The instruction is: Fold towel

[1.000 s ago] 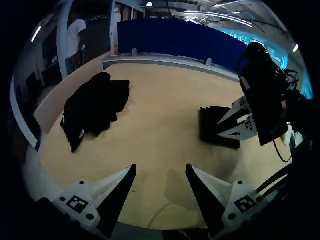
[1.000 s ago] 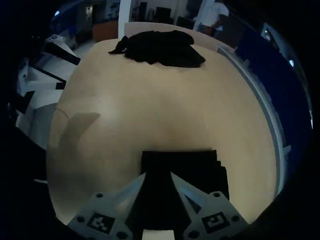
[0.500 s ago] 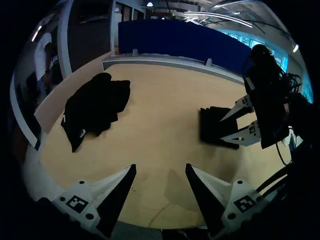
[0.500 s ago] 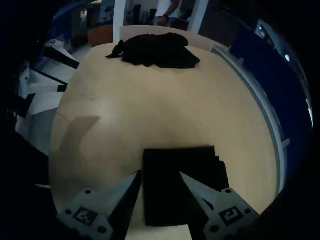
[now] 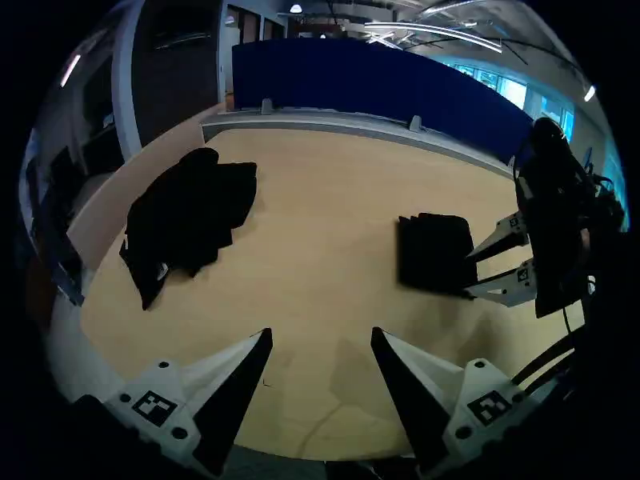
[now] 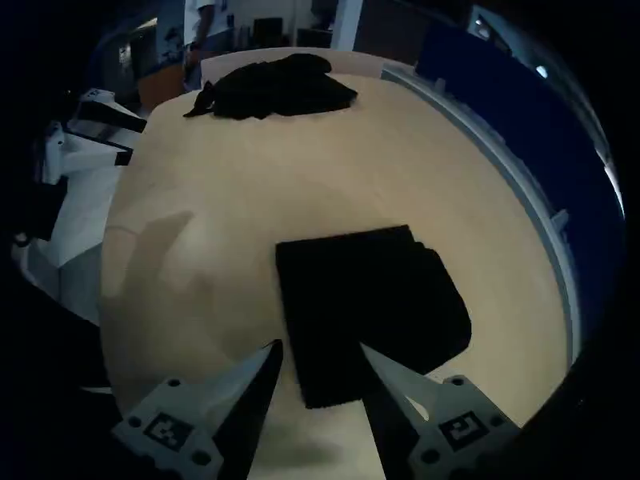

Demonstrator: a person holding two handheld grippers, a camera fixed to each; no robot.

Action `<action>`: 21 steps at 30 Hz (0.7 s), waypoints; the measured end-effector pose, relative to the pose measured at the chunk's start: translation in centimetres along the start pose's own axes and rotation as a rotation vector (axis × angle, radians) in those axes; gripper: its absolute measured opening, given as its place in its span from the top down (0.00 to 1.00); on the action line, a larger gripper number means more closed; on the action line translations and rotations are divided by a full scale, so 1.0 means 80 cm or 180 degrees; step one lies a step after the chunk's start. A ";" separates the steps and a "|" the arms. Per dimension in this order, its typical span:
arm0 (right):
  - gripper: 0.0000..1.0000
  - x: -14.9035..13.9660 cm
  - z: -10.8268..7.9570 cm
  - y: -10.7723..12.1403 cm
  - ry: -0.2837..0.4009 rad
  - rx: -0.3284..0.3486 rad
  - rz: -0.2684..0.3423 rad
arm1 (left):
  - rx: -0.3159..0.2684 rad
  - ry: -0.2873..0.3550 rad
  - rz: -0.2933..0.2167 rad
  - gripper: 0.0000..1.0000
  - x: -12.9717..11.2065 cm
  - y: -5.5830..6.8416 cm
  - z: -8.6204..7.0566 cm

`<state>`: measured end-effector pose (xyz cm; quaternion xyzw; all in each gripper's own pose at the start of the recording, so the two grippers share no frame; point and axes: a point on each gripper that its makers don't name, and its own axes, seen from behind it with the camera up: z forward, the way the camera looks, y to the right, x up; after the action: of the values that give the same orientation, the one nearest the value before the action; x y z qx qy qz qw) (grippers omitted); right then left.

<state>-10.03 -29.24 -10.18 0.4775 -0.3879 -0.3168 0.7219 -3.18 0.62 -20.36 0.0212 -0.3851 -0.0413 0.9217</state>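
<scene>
Right tongs (image 6: 320, 354) first: the two white fingers are spread apart and grip nothing, their tips poised over the near edge of the black folded towel (image 6: 370, 300). Whether they brush the cloth I cannot tell. The towel lies flat as a neat dark rectangle on the pale wooden tabletop (image 6: 240, 184), layered edges showing on its far side. That reads as a fold already made and set down, which would explain the spread, empty fingers.

In the left gripper view the right tongs come in low from the side, nearly level with the surface, fingers pointing at the towel's edge and a dark sleeve behind them.

Now the left tongs (image 5: 320, 332) are wide apart too, carrying nothing, held above bare wood on the near side of the tabletop and well apart from the towel. They look parked, out of the other hand's way — angled forward and slightly down.

Farther out, a crumpled heap of black cloth (image 5: 188, 216) sits near the far left corner, loose and unfolded. My guess is that it waits its turn there, kept clear of the working patch. Beyond the tabletop's grey far rim stands a dark blue partition wall (image 5: 368, 80).
</scene>
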 end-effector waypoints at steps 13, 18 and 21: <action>0.36 -0.047 -0.020 0.004 -0.0085 -0.0168 0.0378 | -0.0007 -0.0004 0.0027 0.09 0.004 0.004 0.005; 0.36 -0.060 -0.022 0.003 -0.0109 -0.0221 0.0483 | -0.0017 -0.0005 0.0019 0.09 0.003 0.004 0.007; 0.36 -0.062 -0.022 0.003 -0.0104 -0.0225 0.0541 | -0.0035 -0.0006 0.0035 0.09 0.005 0.007 0.007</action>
<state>-10.94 -24.26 -11.67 0.4118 -0.4273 -0.2758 0.7562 -3.29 1.15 -19.66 0.0140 -0.3858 -0.0384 0.9217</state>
